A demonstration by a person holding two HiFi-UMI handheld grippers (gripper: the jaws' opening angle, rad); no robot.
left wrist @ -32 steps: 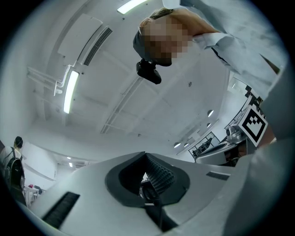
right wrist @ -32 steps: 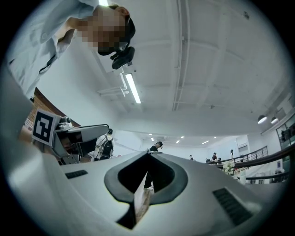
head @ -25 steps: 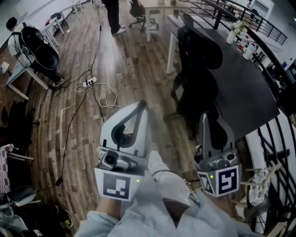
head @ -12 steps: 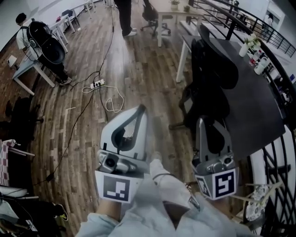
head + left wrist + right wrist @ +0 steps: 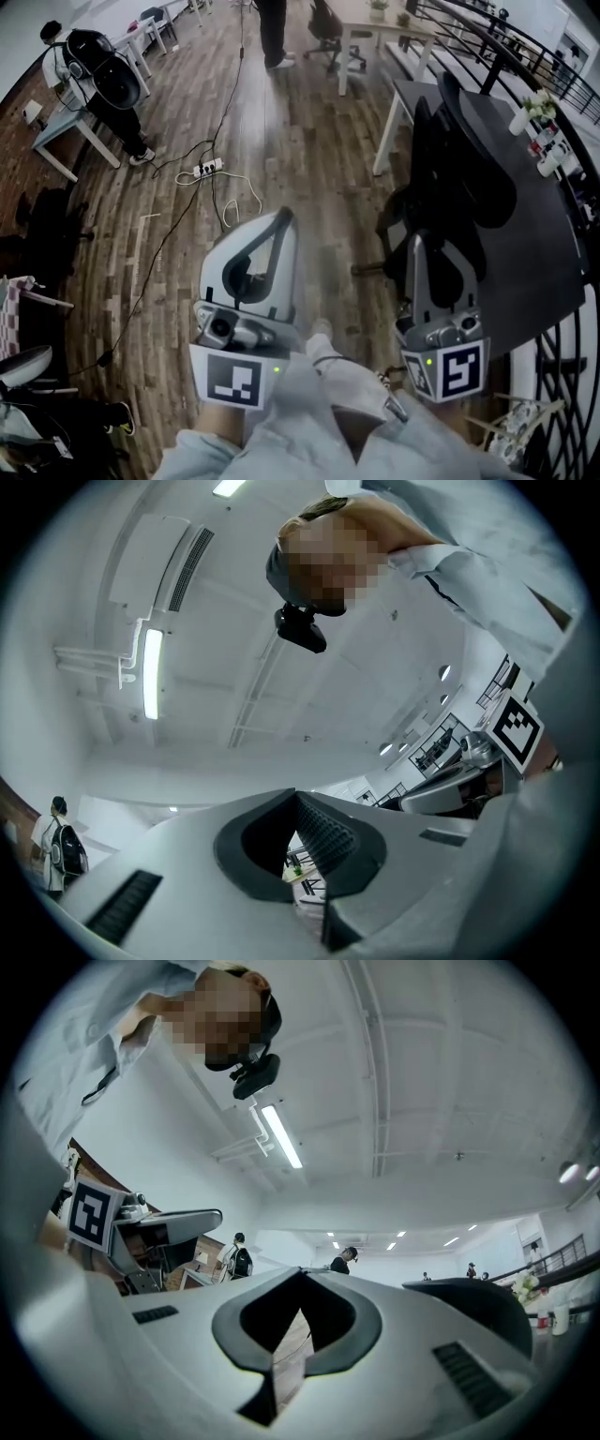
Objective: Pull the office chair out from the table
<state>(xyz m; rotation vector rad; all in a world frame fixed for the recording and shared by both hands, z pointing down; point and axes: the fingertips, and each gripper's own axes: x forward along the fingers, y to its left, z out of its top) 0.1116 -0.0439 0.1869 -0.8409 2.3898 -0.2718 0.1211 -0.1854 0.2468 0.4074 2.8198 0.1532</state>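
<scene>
The black office chair point(image 5: 461, 178) stands tucked against the left edge of the dark table point(image 5: 539, 234), its tall back toward me. My right gripper point(image 5: 419, 237) is shut and empty, held in the air just short of the chair's near side. My left gripper point(image 5: 286, 214) is also shut and empty, over bare wooden floor to the chair's left. In the left gripper view the left gripper point(image 5: 294, 795) points up at the ceiling with its jaws together. The right gripper view shows the right gripper point(image 5: 302, 1272) the same way, with a dark curved shape, likely the chair point(image 5: 478, 1305), to its right.
A power strip point(image 5: 208, 169) with loose cables lies on the floor ahead on the left. A person with a black backpack point(image 5: 105, 80) stands by white desks at far left, another person point(image 5: 274, 28) at the top. A black railing point(image 5: 497, 47) runs behind the table, which carries a vase point(image 5: 530, 111).
The chair and table have slid right and lower in the head view and look nearer. Both grippers keep their place in the picture and stay shut.
</scene>
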